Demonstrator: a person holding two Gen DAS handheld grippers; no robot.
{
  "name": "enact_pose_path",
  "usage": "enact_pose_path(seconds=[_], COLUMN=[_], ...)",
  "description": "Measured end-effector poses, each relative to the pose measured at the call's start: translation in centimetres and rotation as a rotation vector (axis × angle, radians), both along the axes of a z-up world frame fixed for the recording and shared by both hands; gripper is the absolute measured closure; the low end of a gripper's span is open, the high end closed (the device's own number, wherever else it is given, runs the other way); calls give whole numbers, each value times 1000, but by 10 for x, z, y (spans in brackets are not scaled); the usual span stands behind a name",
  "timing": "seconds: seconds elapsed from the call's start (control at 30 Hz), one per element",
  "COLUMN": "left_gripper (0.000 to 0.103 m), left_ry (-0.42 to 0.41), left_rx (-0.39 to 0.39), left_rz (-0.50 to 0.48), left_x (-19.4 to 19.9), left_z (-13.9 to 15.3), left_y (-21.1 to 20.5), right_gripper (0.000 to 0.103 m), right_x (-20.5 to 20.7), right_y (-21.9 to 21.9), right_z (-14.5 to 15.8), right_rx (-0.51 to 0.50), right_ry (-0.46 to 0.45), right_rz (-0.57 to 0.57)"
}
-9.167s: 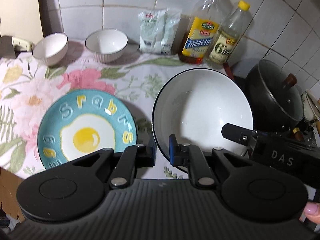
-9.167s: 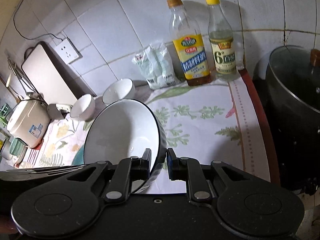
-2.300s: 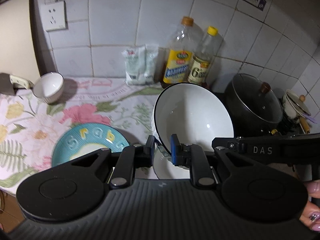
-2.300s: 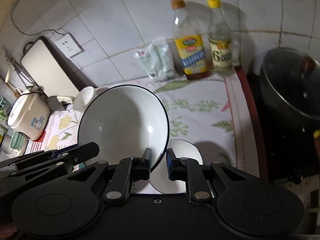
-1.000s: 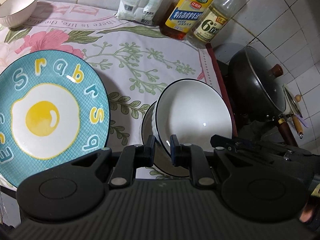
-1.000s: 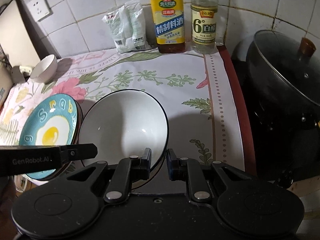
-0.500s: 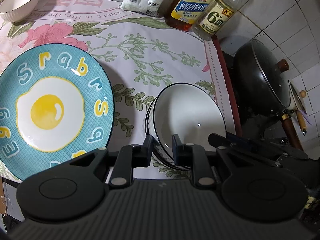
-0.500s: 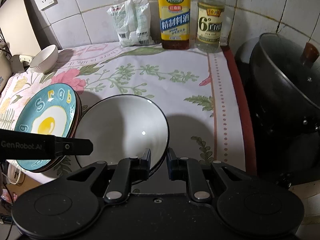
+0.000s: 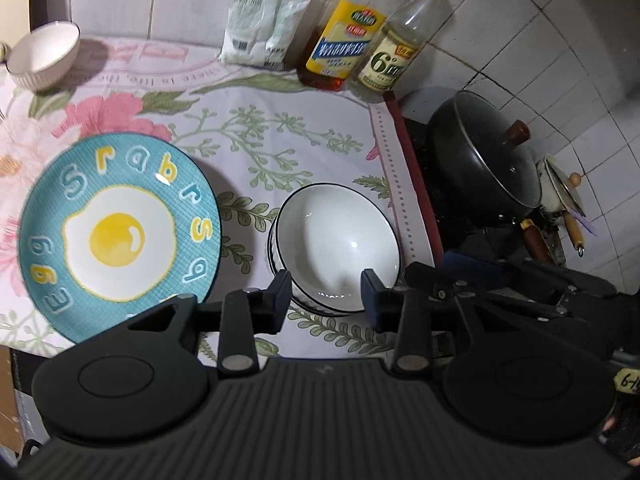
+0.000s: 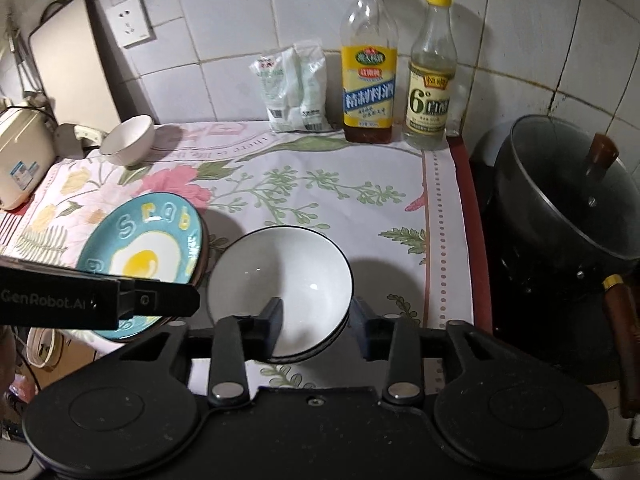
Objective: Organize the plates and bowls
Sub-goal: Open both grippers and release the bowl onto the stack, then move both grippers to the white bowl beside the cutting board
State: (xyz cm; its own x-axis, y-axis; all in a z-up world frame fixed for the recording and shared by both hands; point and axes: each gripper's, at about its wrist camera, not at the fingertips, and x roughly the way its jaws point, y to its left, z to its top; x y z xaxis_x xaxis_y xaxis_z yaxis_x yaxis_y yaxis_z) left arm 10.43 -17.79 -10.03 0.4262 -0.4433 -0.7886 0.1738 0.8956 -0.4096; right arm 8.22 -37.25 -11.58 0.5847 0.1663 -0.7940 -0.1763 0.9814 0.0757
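A large white bowl with a dark rim [image 9: 336, 236] [image 10: 280, 280] rests nested in another bowl on the flowered cloth, near the front edge. Left of it lies a blue plate with a fried-egg picture [image 9: 120, 236] [image 10: 144, 260]. A small white bowl [image 9: 42, 54] [image 10: 128, 146] stands at the back left. My left gripper [image 9: 326, 298] hovers above the large bowl's near rim, jaws opening, pads clear of the rim. My right gripper [image 10: 316, 328] hangs over the same near edge, jaws likewise opening, touching nothing.
Two bottles [image 10: 370, 68] [image 10: 430, 76] and a white packet [image 10: 296, 88] line the tiled back wall. A dark lidded pot [image 10: 568, 208] sits on the stove at the right. A rice cooker [image 10: 22, 160] stands at the far left.
Both grippers let go of the large bowl's rim, opened and rose. The bowl now sits level in the bowl beneath it.
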Motion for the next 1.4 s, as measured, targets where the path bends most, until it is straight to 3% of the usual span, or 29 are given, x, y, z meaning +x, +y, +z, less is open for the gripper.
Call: enact_pose_path(seconds=[0.1, 0.17, 0.3, 0.57, 0.8, 0.93, 1.13, 1.4], left_gripper=[61, 58, 54, 48, 47, 47, 47, 51], left_ry=[-29, -42, -72, -92, -125, -170, -225, -238], left_rx=[22, 34, 63, 102, 113, 99, 47, 21], left_rz=[-5, -2, 13, 75, 111, 184, 308, 498], left_x=[-9, -14, -19, -16, 0, 12, 35, 71], left_z=[14, 23, 35, 49, 59, 64, 61, 29], left_y=[6, 10, 21, 48, 82, 110, 159, 217], right_gripper=[49, 37, 32, 30, 29, 29, 29, 29], right_x=[-9, -13, -20, -13, 9, 34, 83, 153], right_y=[4, 7, 12, 28, 60, 82, 117, 161], right_z=[14, 23, 42, 71, 92, 100, 98, 57], right_rx=[-3, -17, -33, -17, 54, 124, 224, 334], right_ry=[0, -8, -64, -100, -119, -130, -132, -33], right_rz=[36, 54, 36, 80, 142, 186, 224, 227])
